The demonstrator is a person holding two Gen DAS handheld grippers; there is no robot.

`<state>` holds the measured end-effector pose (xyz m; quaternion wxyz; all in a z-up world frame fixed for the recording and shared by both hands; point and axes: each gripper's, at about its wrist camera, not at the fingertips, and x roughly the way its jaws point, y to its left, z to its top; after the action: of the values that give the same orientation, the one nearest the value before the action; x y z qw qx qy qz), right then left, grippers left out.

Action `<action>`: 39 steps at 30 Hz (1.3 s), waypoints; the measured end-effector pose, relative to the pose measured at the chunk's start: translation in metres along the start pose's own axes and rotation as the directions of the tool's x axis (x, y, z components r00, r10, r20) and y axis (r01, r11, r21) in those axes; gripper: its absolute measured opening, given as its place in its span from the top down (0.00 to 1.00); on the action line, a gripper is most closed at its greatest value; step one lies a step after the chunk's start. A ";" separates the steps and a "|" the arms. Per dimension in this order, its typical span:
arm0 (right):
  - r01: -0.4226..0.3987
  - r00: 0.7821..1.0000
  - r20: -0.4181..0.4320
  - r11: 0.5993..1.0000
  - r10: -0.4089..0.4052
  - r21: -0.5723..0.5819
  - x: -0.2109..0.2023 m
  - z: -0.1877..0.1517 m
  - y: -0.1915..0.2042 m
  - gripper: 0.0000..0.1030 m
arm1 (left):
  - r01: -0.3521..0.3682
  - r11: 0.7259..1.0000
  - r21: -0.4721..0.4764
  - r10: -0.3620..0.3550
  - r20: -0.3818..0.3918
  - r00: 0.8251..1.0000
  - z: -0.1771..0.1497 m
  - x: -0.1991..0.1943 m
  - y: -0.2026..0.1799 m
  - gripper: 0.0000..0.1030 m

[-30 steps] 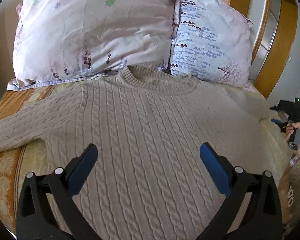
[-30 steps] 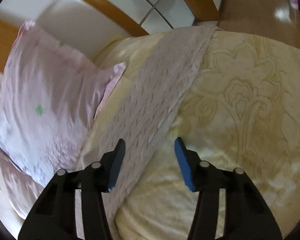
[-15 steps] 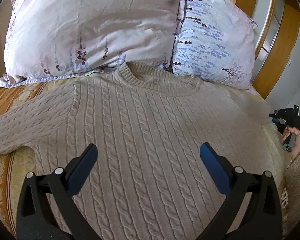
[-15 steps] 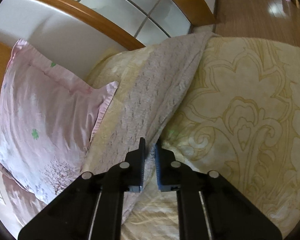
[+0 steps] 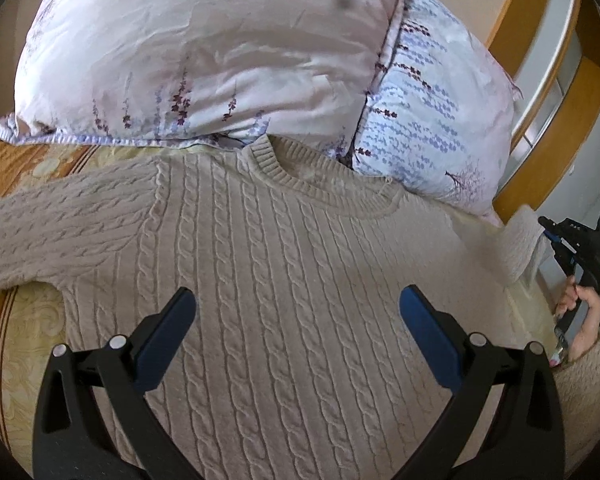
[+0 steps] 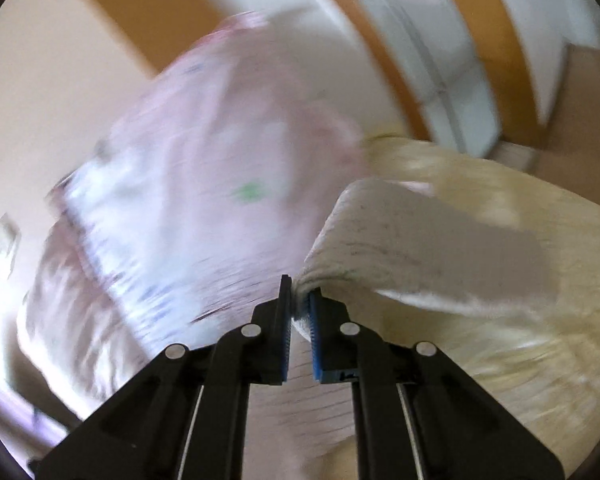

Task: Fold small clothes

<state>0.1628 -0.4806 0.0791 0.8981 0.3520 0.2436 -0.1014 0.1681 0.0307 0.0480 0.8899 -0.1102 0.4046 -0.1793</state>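
A bed with a yellow floral cover (image 5: pixel 28 328) fills the scene, wooden headboard (image 5: pixel 548 92) curving behind it, and two pillows are propped at the top: a big pink one (image 5: pixel 204 52) and a blue-flowered one (image 5: pixel 432 120) beside it. Spread flat across the cover is the cream cable-knit sweater (image 5: pixel 284 280), collar touching the pillows, one sleeve stretched out to the left edge of the left wrist view. Over the sweater's body hovers the left gripper (image 5: pixel 296 320), jaws spread wide, nothing between them, blue pads clear of the knit. Out at the far right, there's the right gripper (image 5: pixel 550 236) in a hand (image 5: pixel 580 304), and the sweater's other sleeve (image 5: pixel 520 248) is raised off the bed at its tip. From its own camera, badly blurred, the right gripper (image 6: pixel 299 316) has its jaws pinched almost together on the sleeve (image 6: pixel 400 252), a bunch of cream knit squeezed between the pads and the rest draping away to the right above the cover.
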 end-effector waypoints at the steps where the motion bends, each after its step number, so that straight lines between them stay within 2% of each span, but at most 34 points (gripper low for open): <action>1: -0.043 0.999 -0.008 0.999 0.043 -0.026 0.000 -0.005 0.013 0.92 | 0.008 1.000 -0.013 -0.008 -0.008 1.000 0.000 0.000 0.002 0.02; 4: -0.155 0.985 -0.085 0.983 0.147 -0.094 0.004 -0.029 0.055 0.92 | 0.017 0.999 -0.049 -0.018 -0.026 1.000 0.001 0.002 0.007 0.02; 6: -0.208 0.970 -0.157 0.969 0.186 -0.132 0.011 -0.050 0.079 0.92 | 0.019 0.998 -0.064 -0.020 -0.026 0.999 0.000 0.002 0.009 0.02; 9: -0.276 0.928 -0.305 0.945 0.213 -0.177 0.031 -0.097 0.109 0.92 | 0.024 0.997 -0.076 -0.025 -0.019 1.000 -0.001 0.002 0.010 0.02; 13: -0.291 0.879 -0.442 0.936 0.180 -0.198 0.054 -0.148 0.124 0.91 | 0.014 0.999 -0.047 -0.014 -0.010 1.000 -0.001 0.000 0.006 0.02; 17: -0.261 0.842 -0.521 0.951 0.141 -0.164 0.063 -0.163 0.112 0.89 | 0.002 1.000 -0.012 -0.002 -0.018 1.000 -0.001 -0.001 0.002 0.02; 18: -0.255 0.835 -0.531 0.957 0.146 -0.139 0.064 -0.163 0.108 0.85 | 0.000 1.000 -0.006 0.000 -0.019 1.000 0.000 -0.001 0.002 0.02; 19: -0.254 0.831 -0.534 0.960 0.155 -0.117 0.062 -0.164 0.105 0.76 | 0.000 1.000 -0.003 0.000 -0.022 1.000 0.000 0.000 0.003 0.02; 20: -0.245 0.832 -0.530 0.966 0.164 -0.087 0.061 -0.161 0.100 0.71 | 0.003 1.000 -0.006 -0.003 -0.027 1.000 0.001 0.000 0.004 0.02; 21: -0.233 0.837 -0.521 0.970 0.166 -0.064 0.059 -0.158 0.097 0.61 | 0.010 1.000 -0.017 -0.010 -0.036 0.999 0.001 0.001 0.006 0.02; 22: -0.220 0.842 -0.512 0.975 0.171 -0.036 0.058 -0.154 0.092 0.58 | 0.015 0.999 -0.030 -0.017 -0.045 0.999 0.002 0.003 0.009 0.02; 26: -0.151 0.859 -0.484 0.986 0.168 0.073 0.065 -0.137 0.068 0.58 | 0.035 0.994 -0.106 -0.042 -0.067 0.997 0.003 0.005 0.021 0.02; 29: -0.053 0.888 -0.450 0.993 0.094 0.103 0.072 -0.126 0.056 0.59 | 0.051 0.989 -0.136 -0.062 -0.071 0.996 0.003 0.005 0.027 0.02; 30: -0.032 0.895 -0.439 0.993 0.079 0.114 0.073 -0.124 0.053 0.61 | 0.057 0.988 -0.145 -0.068 -0.070 0.995 0.004 0.004 0.030 0.02; 33: 0.053 0.921 -0.389 0.996 -0.021 0.072 0.074 -0.115 0.048 0.84 | 0.071 0.984 -0.166 -0.082 -0.064 0.995 0.004 0.000 0.037 0.04; 34: 0.071 0.932 -0.358 0.997 -0.056 0.029 0.072 -0.112 0.053 0.87 | 0.074 0.982 -0.172 -0.085 -0.061 0.994 0.004 -0.001 0.039 0.05; 36: 0.059 0.949 -0.305 0.997 -0.074 -0.057 0.066 -0.111 0.074 0.90 | 0.085 0.979 -0.185 -0.095 -0.046 0.994 0.004 -0.004 0.044 0.07; 39: -0.054 0.962 -0.272 0.985 0.008 -0.165 0.055 -0.119 0.120 0.90 | 0.102 0.974 -0.201 -0.108 -0.021 0.994 0.004 -0.009 0.050 0.09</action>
<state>0.2093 -0.3123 0.0456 0.8848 0.2879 0.3660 -0.0171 0.1777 0.0804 0.0397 0.8571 -0.2174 0.4284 -0.1861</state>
